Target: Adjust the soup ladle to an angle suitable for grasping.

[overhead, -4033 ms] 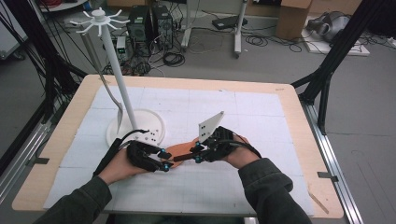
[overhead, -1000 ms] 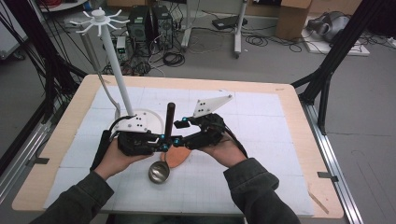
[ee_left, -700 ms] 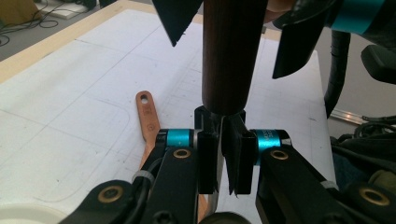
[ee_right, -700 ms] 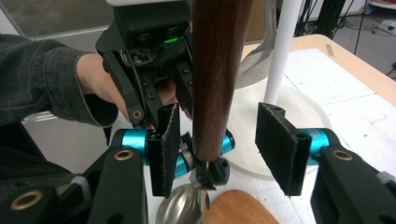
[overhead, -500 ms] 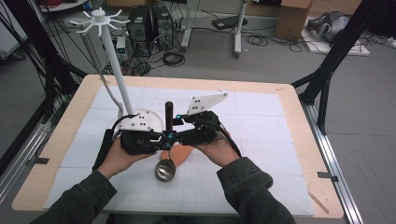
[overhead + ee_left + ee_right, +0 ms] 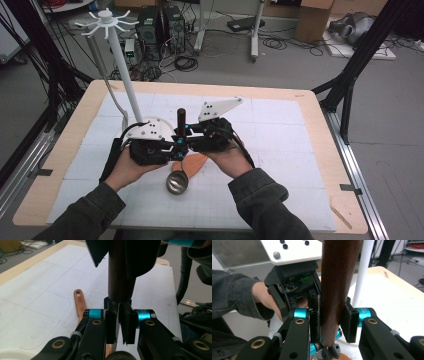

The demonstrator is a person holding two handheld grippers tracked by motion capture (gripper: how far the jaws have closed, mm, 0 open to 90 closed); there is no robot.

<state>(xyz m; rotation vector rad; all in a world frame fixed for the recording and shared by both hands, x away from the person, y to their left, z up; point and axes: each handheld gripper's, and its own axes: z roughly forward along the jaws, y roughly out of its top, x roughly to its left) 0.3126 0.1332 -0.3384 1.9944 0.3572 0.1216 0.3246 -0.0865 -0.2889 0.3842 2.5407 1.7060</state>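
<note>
A ladle stands upright above the mat, its dark wooden handle (image 6: 180,119) on top and its metal bowl (image 6: 176,182) hanging low. My left gripper (image 6: 176,148) is shut on the thin metal stem (image 6: 118,322) just under the wooden handle (image 6: 121,277). Slightly higher, my right gripper (image 6: 185,131) comes in from the right. Its jaws have just been closing, and in the right gripper view both pads of that gripper (image 6: 332,322) lie against the handle (image 6: 337,277). An orange wooden spatula (image 6: 196,161) lies flat on the mat under the hands.
A white hanger stand (image 6: 125,75) with hooks at its top rises at the back left; its round base (image 6: 150,127) sits just behind my left gripper. Its pole (image 6: 363,270) is close behind the handle. The spatula (image 6: 79,302) lies to the left of the jaws.
Four seconds ago both grippers were low on the mat. Since a second ago the right gripper has drawn in to the upright ladle handle and closed on it; the left hand stayed put.
</note>
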